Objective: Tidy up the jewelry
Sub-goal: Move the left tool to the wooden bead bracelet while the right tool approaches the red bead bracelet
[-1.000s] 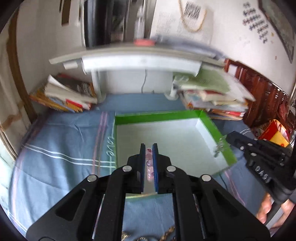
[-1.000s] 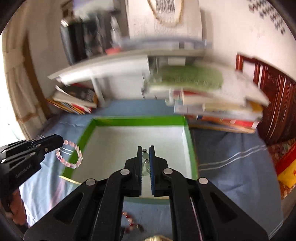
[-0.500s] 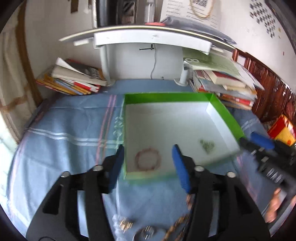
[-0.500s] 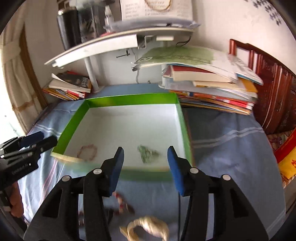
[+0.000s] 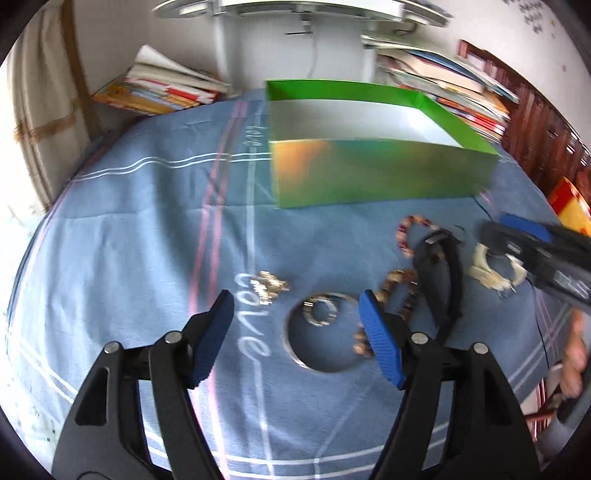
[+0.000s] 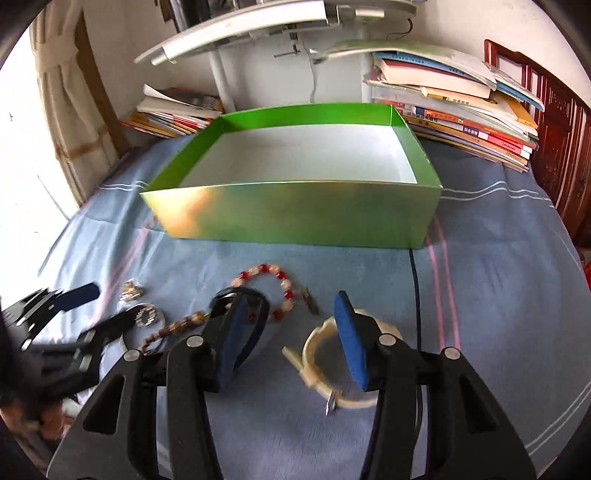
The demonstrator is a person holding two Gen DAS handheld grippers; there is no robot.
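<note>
A green box (image 5: pixel 380 177) (image 6: pixel 295 218) stands on the blue cloth. Loose jewelry lies in front of it. My left gripper (image 5: pixel 297 328) is open low over a silver ring (image 5: pixel 320 313) inside a thin bangle (image 5: pixel 317 363), with a small gold piece (image 5: pixel 269 288) to its left and a brown bead bracelet (image 5: pixel 393 284) to its right. My right gripper (image 6: pixel 290 325) is open above a cream bangle (image 6: pixel 317 354) and a red-and-clear bead bracelet (image 6: pixel 275 286). A black band (image 5: pixel 439 280) lies between them.
Stacks of books (image 6: pixel 461 107) stand right of the box and more books (image 6: pixel 173 114) left of it, under a white shelf (image 6: pixel 258 22). A dark wooden headboard (image 6: pixel 561 147) is at the right. A black cable (image 6: pixel 415 291) runs over the cloth.
Both grippers opened and dropped a pink bead bracelet and a green piece into the box, then pulled back and down to the loose jewelry in front of it.
</note>
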